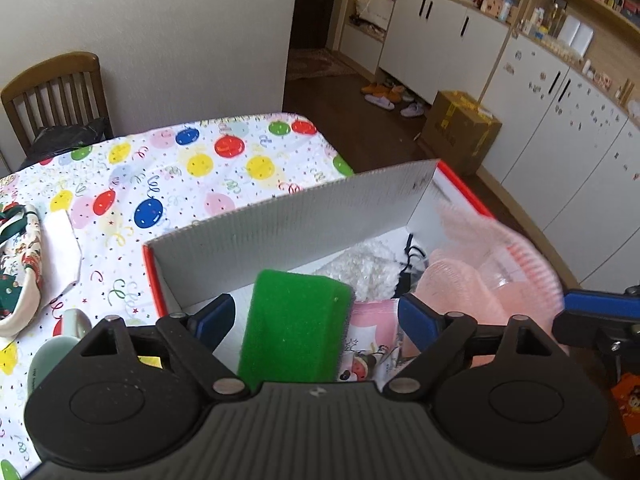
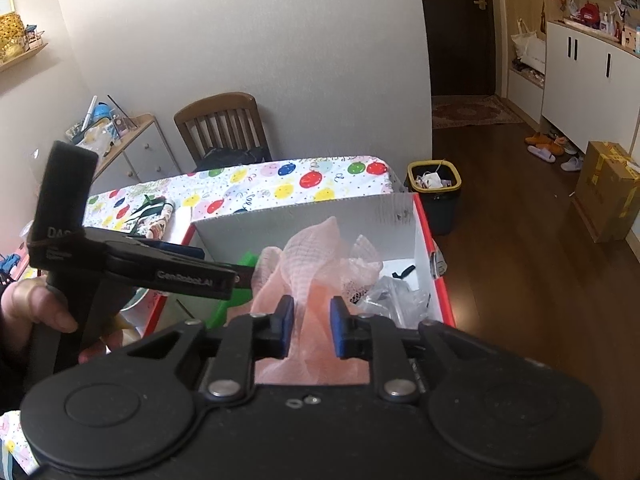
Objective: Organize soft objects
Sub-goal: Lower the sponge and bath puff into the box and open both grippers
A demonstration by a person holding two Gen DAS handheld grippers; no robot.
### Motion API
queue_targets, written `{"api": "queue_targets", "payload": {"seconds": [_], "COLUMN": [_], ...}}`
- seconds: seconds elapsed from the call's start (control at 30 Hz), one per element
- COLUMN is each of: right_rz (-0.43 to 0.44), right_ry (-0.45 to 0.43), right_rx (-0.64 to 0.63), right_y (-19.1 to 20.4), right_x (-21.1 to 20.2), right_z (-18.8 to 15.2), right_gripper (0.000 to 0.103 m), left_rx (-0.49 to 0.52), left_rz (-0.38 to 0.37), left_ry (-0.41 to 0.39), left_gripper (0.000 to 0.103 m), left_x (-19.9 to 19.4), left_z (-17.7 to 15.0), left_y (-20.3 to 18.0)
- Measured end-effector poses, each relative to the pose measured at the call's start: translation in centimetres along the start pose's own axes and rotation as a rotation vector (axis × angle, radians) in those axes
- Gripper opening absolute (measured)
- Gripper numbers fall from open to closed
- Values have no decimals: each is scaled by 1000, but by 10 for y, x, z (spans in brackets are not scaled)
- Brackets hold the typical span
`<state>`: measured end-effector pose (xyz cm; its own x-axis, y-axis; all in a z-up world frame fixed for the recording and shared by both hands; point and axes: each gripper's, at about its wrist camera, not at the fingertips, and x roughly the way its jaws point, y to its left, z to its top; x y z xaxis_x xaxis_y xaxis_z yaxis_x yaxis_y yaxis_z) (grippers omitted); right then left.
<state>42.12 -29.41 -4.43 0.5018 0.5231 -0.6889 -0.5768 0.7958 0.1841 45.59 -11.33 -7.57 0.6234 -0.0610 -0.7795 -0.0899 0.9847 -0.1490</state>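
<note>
A red-edged box with grey inner walls (image 1: 288, 216) stands on the balloon-print tablecloth (image 1: 192, 168). My left gripper (image 1: 316, 316) is open over the box, with a green sponge (image 1: 296, 328) between its fingers, not pinched. My right gripper (image 2: 311, 326) is shut on a pink mesh bath pouf (image 2: 316, 264) held over the box (image 2: 424, 248); the pouf also shows in the left wrist view (image 1: 480, 264). Inside lie a white fluffy item (image 1: 364, 268), a pink printed cloth (image 1: 372, 332) and a black strap (image 1: 410, 256).
A printed fabric pouch (image 1: 20, 264) and a pale green object (image 1: 56, 344) lie on the table left of the box. A wooden chair (image 2: 224, 128) stands behind the table. A bin (image 2: 434, 196) and a cardboard box (image 2: 608, 188) are on the floor.
</note>
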Motion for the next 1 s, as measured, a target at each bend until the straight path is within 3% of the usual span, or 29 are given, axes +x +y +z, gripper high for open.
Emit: {"api": "queue_targets", "payload": {"seconds": [0.4,0.53,0.83,1.0], "right_rz": [41,67,121,138], "right_ry": [-54,-59,-38,-32], "right_rx": [-58,-100,-199,-254], "right_y": [16,29,68,89], "right_x": [-28,-33,-33,-30], "right_z": [3,5,17,27], "right_gripper": [31,47,78,87], "left_rx": [-33,-61,-147,-190], "left_rz": [2,18,91,105], "left_ry": [-115,-154,-222,-240], "left_gripper": [91,98,98,103], "left_x": [-70,-95,-139,-150], "left_z": [-14,-24,-45,-54], "left_y": [21,35,80,111]}}
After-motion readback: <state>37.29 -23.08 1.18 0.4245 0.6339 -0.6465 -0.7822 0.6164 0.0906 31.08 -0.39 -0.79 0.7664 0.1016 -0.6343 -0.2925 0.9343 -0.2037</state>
